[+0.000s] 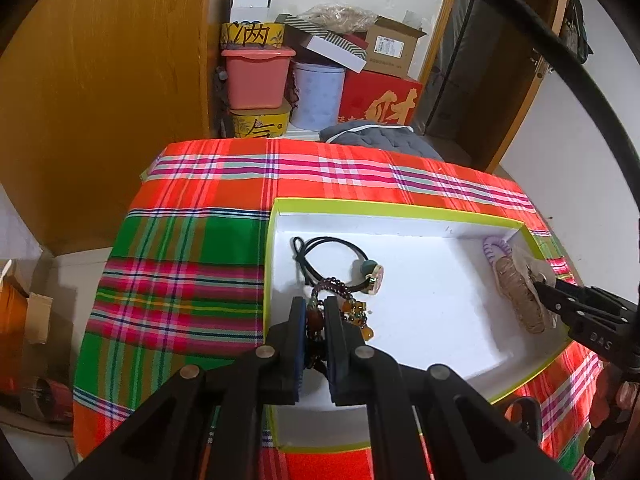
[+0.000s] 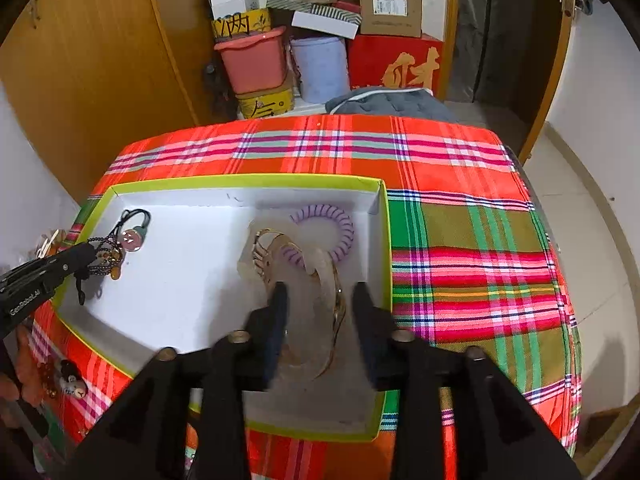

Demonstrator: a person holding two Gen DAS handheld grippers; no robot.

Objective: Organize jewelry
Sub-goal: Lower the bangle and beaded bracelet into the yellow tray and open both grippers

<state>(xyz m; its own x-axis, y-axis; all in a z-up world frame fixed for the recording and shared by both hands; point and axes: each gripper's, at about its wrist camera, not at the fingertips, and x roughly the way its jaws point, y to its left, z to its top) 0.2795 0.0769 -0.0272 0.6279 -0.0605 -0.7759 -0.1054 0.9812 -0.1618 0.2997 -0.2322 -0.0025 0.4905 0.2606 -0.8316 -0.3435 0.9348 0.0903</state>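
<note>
A white box with a lime-green rim (image 1: 360,203) (image 2: 244,179) lies on the plaid-covered table. My left gripper (image 1: 313,312) (image 2: 86,254) is shut on a dark beaded bracelet with amber charms (image 1: 352,312) (image 2: 106,258) over the box's left part. A black cord with a round pink pendant (image 1: 374,278) (image 2: 134,238) lies beside it. My right gripper (image 2: 320,300) (image 1: 538,284) is open over a clear bag with gold chains (image 2: 316,280) (image 1: 520,292) in the box's right part. A purple spiral hair tie (image 2: 340,232) (image 1: 494,248) lies behind the bag.
The plaid cloth (image 1: 180,272) (image 2: 480,264) covers the table. Small bear charms (image 2: 74,376) lie on the cloth left of the box. A dark band (image 1: 528,420) lies at the box's near right. Stacked boxes and tubs (image 1: 256,76) and a wooden cabinet (image 1: 104,80) stand behind.
</note>
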